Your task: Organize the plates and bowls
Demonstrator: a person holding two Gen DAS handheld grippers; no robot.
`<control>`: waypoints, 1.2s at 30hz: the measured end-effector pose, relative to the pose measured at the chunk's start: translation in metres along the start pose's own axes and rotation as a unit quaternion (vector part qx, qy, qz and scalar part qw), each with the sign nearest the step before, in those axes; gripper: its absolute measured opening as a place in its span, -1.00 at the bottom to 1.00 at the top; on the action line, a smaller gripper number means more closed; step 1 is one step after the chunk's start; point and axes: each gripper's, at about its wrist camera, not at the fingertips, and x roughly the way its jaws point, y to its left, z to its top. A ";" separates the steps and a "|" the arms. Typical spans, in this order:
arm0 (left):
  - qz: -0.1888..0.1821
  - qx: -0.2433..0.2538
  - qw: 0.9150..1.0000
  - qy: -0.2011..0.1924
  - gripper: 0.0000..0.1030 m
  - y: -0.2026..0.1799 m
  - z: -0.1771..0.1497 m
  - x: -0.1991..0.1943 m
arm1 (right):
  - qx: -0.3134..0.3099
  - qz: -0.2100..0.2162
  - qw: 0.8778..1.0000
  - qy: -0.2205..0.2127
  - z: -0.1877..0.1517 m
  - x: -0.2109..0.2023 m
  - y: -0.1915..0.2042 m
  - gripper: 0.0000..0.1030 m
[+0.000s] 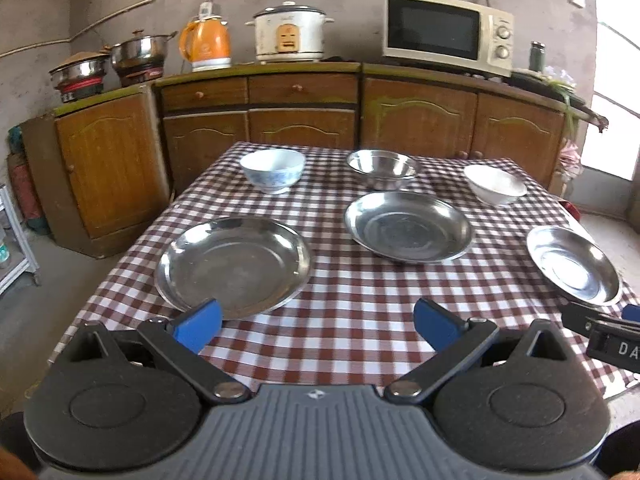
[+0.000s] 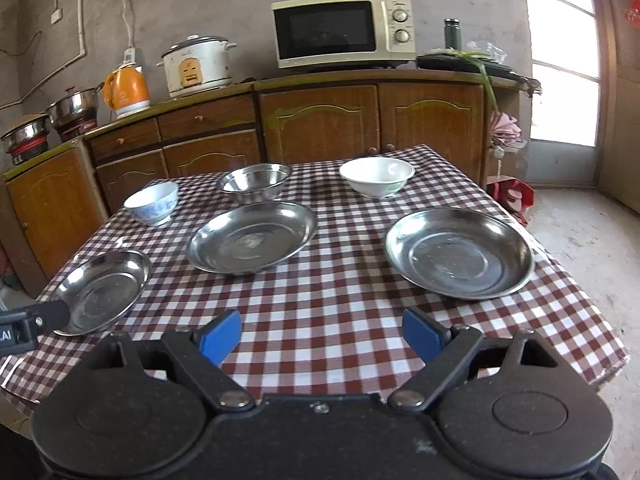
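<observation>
Behind the desk (image 1: 352, 320), wooden cabinets (image 1: 304, 120) are seen carrying a microwave (image 1: 448, 34), a rice cooker (image 1: 289, 31) and an orange kettle (image 1: 206, 42). Three steel plates (image 1: 234, 266) (image 1: 408, 226) (image 1: 574, 266) are laid across the near row; a blue-patterned bowl (image 1: 273, 170), a steel bowl (image 1: 382, 168) and a white bowl (image 1: 494, 184) are set behind them. Fingers of the left gripper (image 1: 318, 326) and right gripper (image 2: 320, 336) are spread wide, nothing held; nothing is found between them and the plates.

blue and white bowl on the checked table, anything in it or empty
Cannot tell fully: the blue-and-white patterned ceramic bowl stands upright, and the visible inner wall is bare, but its bottom is hidden.
</observation>
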 end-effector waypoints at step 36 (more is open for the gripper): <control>-0.009 -0.001 1.000 -0.017 1.00 -0.023 0.005 -0.015 | 0.013 -0.007 1.000 -0.005 0.002 -0.014 -0.013 0.99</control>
